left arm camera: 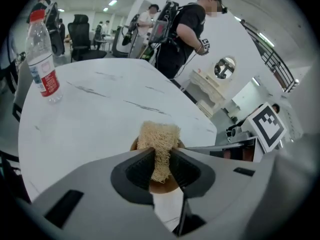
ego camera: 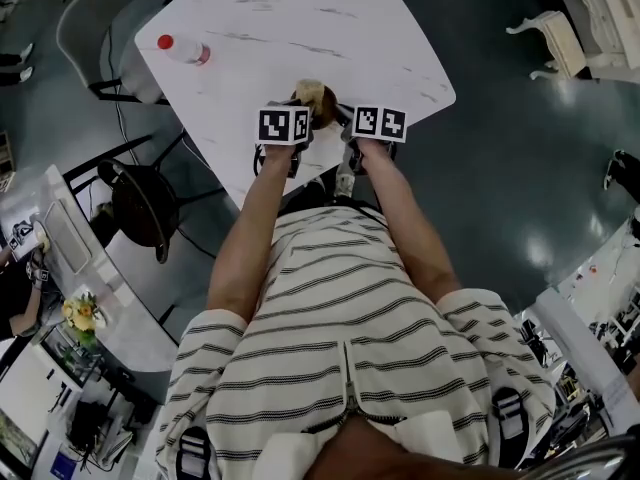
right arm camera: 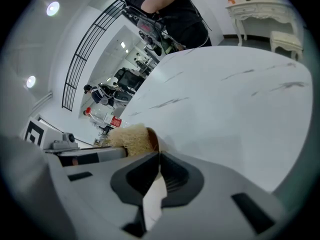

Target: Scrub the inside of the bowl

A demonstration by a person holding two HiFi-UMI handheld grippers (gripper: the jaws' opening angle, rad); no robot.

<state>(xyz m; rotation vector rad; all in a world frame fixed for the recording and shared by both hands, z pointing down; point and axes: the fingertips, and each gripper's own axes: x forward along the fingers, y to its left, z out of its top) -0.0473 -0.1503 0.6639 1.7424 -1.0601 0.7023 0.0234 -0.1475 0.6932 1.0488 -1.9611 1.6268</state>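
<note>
Now the left claw (left arm camera: 161,156) clamps a loofah scrubber (left arm camera: 159,136) at the mouth of the brown bowl (left arm camera: 160,186) just below its tips. The right claw (right arm camera: 159,156) pinches that bowl's rim, its jaws almost together.

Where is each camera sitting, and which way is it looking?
Head view: on the person's head, looking steeply down at the white table; the striped shirt and forearms show.
Left gripper view: on the left hand-held gripper, looking along its jaws, shut on the scrubber, across the table.
Right gripper view: on the right hand-held gripper, looking along its jaws, which pinch the rim of the bowl.
Shared: both gripper views see scrubber and bowl, from opposite sides.
</note>
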